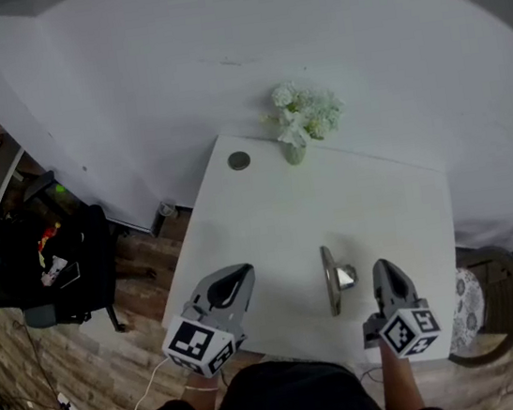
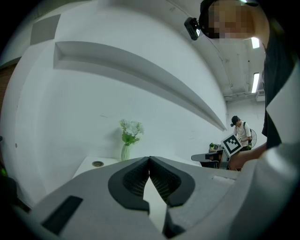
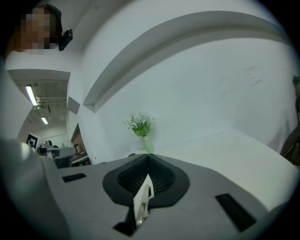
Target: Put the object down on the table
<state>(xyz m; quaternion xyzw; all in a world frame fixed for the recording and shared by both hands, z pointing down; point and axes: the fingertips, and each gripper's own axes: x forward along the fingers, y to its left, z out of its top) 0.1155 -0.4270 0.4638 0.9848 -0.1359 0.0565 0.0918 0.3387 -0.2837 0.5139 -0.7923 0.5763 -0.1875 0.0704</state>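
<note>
**White table (image 1: 267,212) with metal handle (image 1: 332,280) set down, both grippers closed**

White wall (image 1: 216,53) was seen behind the table. At the table's far edge a vase (image 1: 296,151) of white flowers was stood, and a round metal disc (image 1: 239,161) was set to its left near the far left corner. The metal handle was laid flat on the near part of the table, with its long bar running from near to far. It was placed between the two grippers, just beside the right gripper (image 1: 383,268) but apart from it, and was gripped by neither. The right gripper's jaws were clenched tip to tip with nothing clamped between them. The left gripper (image 1: 236,273) was held over the near left part of the table, its jaws likewise pressed together and empty. A black chair (image 1: 66,264) was seen on the wooden floor (image 1: 143,272) to the left of the table.
</note>
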